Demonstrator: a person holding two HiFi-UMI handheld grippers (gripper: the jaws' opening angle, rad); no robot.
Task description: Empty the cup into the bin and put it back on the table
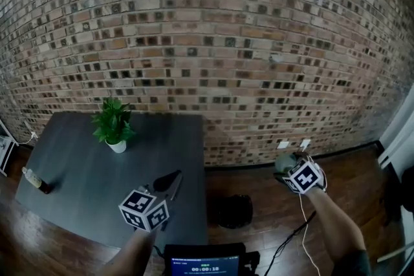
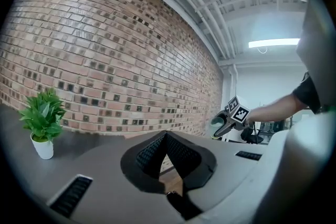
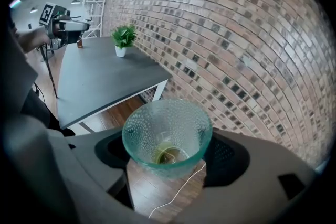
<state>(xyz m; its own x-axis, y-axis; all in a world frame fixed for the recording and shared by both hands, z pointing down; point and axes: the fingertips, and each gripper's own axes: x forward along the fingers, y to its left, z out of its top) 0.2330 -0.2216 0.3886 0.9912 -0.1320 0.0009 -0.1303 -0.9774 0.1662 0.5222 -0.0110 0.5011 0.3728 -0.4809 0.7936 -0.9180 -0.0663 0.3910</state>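
Clasping the cup (image 3: 167, 126), right tongs (image 3: 168, 150) show dregs (image 3: 167, 155) unseen overhead; left tongs (image 2: 167, 137) closed.

Green glass cup (image 3: 167, 131) tight between jaws of the right tool (image 3: 168, 153), table (image 3: 100, 81) behind.

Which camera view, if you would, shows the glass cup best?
The right gripper view: the cup sits large between the right tool's jaws, interior visible. Head and left gripper views show only small glimpses.
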